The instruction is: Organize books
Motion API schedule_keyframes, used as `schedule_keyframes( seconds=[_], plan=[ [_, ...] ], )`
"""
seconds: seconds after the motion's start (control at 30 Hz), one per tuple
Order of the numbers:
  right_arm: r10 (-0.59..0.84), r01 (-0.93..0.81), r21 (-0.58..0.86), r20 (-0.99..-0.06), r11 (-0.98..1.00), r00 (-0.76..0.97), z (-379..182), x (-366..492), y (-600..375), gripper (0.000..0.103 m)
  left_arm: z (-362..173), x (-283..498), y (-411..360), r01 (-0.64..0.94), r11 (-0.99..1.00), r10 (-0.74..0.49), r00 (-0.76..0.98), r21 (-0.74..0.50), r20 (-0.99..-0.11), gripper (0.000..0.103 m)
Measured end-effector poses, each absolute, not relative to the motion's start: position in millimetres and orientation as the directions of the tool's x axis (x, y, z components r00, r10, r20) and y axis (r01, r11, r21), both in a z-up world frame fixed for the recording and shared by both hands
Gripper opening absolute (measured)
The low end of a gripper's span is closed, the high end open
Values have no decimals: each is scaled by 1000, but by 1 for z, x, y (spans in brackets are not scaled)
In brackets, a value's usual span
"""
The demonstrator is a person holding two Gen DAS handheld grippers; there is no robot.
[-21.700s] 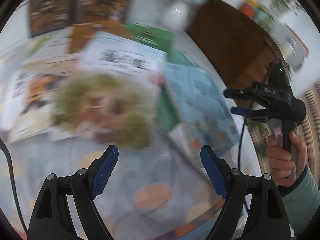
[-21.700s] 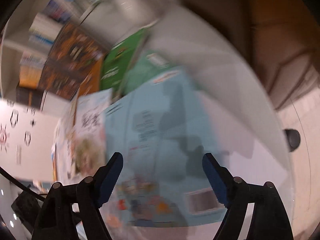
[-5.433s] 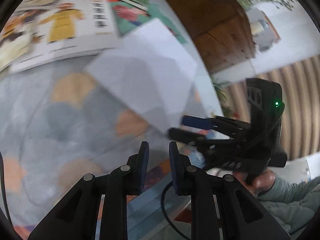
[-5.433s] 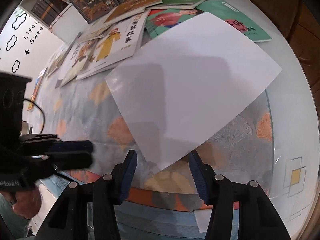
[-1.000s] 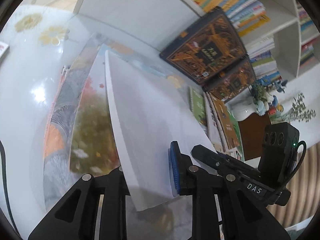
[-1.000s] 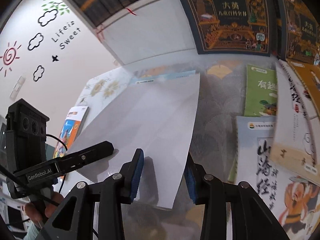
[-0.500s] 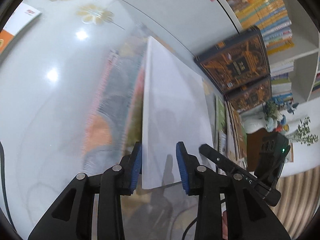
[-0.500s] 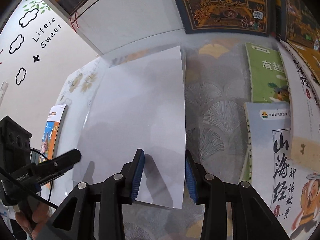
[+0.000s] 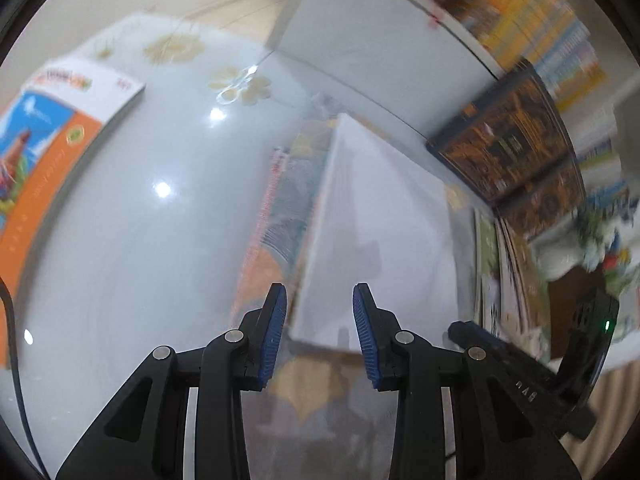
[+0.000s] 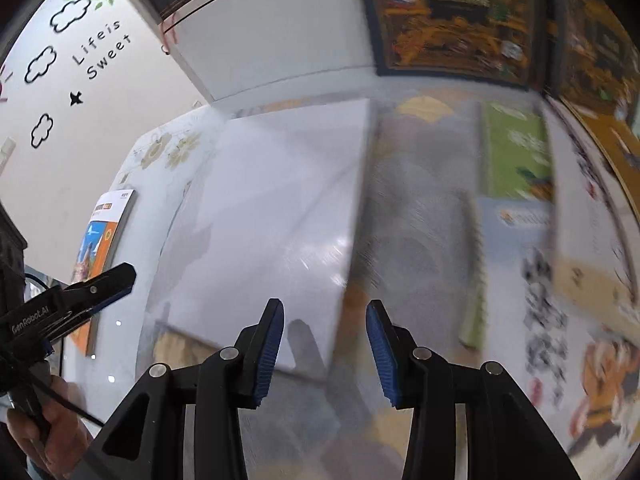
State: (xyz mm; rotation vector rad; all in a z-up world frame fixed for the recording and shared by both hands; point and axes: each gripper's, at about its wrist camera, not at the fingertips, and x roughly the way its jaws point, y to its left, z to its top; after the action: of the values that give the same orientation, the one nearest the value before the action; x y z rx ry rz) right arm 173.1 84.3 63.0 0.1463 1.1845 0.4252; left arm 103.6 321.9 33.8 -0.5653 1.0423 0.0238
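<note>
A plain white book (image 9: 380, 232) lies flat on the patterned mat (image 9: 280, 216), beside the shelf unit. My left gripper (image 9: 320, 320) hovers over its near left corner, open, the blue pads clear of the cover. In the right wrist view the white book (image 10: 272, 220) fills the middle. My right gripper (image 10: 326, 336) stands over its near right corner with jaws opening and nothing pressed between them. Each gripper shows in the other's view: the right gripper (image 9: 472, 330) at lower right, the left gripper (image 10: 128, 276) at left with a hand below.
An orange and blue book (image 9: 48, 140) lies alone on the glossy white table at far left. Dark ornate books (image 10: 448, 12) lean against the shelf. A green book (image 10: 516, 152) and several picture books (image 10: 580, 320) cover the mat on the right.
The white book, held tilted between both grippers a second ago, now lies flat. Both grippers have let go and widened. The left view has swung left, bringing the orange book into sight.
</note>
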Motion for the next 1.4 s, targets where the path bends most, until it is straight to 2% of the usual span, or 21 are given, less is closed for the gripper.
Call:
schedule_keyframes(
  seconds=[0.07,0.17,0.3,0.47,0.63,0.87,1.03,1.23,1.33,1.4],
  plan=[
    [429,-227,373,-853,900,297,68,161,62,43,44,99,301,-229,880,-255,510,-415,-822,32],
    [446,-222,393,-843,892,300,74,133,28,56,59,93,253,-113,908,-304,480,-402,-823,33],
    [441,-210,392,-846,896,299,77,93,-25,56,66,86,176,26,899,-407,416,-437,-813,49],
    [368,-138,341,-862,930,349,86,74,-109,56,75,102,101,110,895,-440,373,-432,-817,49],
    [300,0,336,-842,942,449,106,104,-214,56,95,140,30,193,870,-492,379,-453,-784,49],
    [260,105,357,-825,928,502,112,186,-308,54,76,203,-39,119,871,-485,357,-477,-798,49],
    [292,98,375,-837,922,462,90,238,-321,44,49,235,-57,15,884,-445,334,-468,-831,49],
    [307,115,387,-852,915,423,65,271,-325,44,34,257,-58,-44,874,-444,331,-483,-833,48],
    [355,54,409,-843,911,404,66,280,-313,45,31,264,-61,-43,852,-485,312,-522,-817,48],
    [336,30,378,-853,925,399,68,279,-307,45,32,263,-62,-37,858,-476,316,-512,-820,49]
  ],
)
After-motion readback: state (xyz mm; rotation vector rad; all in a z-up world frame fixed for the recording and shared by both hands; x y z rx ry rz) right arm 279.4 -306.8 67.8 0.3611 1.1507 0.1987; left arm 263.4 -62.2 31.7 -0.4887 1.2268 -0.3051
